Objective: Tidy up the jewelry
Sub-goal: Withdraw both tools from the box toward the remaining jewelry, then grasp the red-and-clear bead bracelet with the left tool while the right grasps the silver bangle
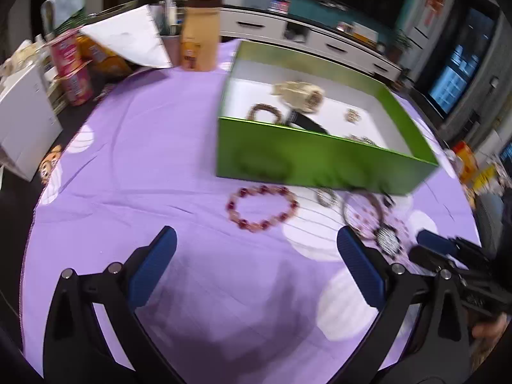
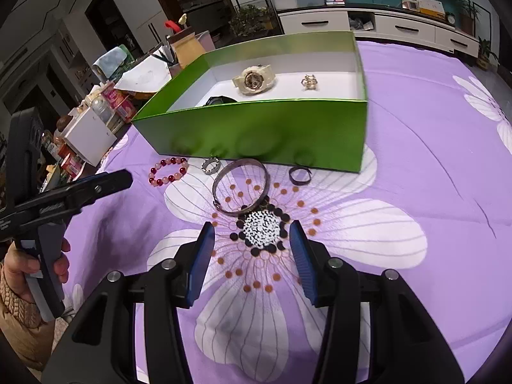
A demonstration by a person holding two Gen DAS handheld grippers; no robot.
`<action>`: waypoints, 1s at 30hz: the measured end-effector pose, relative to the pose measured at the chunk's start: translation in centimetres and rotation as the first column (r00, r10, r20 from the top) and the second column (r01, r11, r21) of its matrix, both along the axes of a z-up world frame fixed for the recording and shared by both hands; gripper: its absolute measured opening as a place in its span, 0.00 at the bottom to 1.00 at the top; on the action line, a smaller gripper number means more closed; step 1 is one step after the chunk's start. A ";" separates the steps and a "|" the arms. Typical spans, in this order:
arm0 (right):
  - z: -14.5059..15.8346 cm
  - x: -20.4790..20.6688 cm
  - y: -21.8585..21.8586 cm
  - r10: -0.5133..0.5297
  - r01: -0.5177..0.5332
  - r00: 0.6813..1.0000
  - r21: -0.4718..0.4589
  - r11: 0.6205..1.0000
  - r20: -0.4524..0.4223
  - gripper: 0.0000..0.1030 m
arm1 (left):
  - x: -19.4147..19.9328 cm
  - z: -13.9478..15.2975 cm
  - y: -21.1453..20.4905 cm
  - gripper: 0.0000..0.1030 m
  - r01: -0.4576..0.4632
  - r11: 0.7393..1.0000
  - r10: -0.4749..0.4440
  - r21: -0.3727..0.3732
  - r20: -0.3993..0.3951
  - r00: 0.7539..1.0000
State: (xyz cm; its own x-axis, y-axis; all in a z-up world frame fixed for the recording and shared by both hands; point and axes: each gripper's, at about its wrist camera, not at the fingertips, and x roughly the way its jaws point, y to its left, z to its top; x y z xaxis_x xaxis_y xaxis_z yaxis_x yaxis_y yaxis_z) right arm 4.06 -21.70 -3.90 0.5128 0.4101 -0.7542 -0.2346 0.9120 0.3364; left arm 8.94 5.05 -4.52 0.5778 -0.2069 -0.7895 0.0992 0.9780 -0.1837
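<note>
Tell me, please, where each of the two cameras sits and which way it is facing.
Left wrist: on the left gripper, low over the purple cloth, facing the green box and beaded bracelet; its open fingers show.
Right wrist: on the right gripper, facing the same box and silver bangle; its open fingers and the person's left hand show.
Shared: box, bracelet, bangle, cloth.

free: bare purple flowered cloth [image 2: 416,134] on worktop ahead of both jaws | blocked: tall green cardboard box wall [image 2: 256,131] beyond | row before box: red-pink bead bracelet [image 2: 168,171], silver metal bangle [image 2: 240,186], small dark ring [image 2: 300,175] | left edge: white carton [image 1: 24,121], pink tins [image 1: 72,67]
</note>
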 end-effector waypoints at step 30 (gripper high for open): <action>-1.9 4.2 3.3 0.058 -0.054 0.998 -0.144 0.988 0.024 0.29 | 3.5 -3.2 -0.5 0.22 0.005 0.991 -0.007 0.131 0.009 1.000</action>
State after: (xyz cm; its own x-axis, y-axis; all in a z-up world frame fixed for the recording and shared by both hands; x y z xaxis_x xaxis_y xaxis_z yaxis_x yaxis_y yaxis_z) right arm 8.28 -18.43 -5.79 0.5140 0.3278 -0.7927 -0.2946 0.9353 0.1959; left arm 12.46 4.51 -7.74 0.5847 -0.1058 -0.8043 0.1064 0.9929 -0.0534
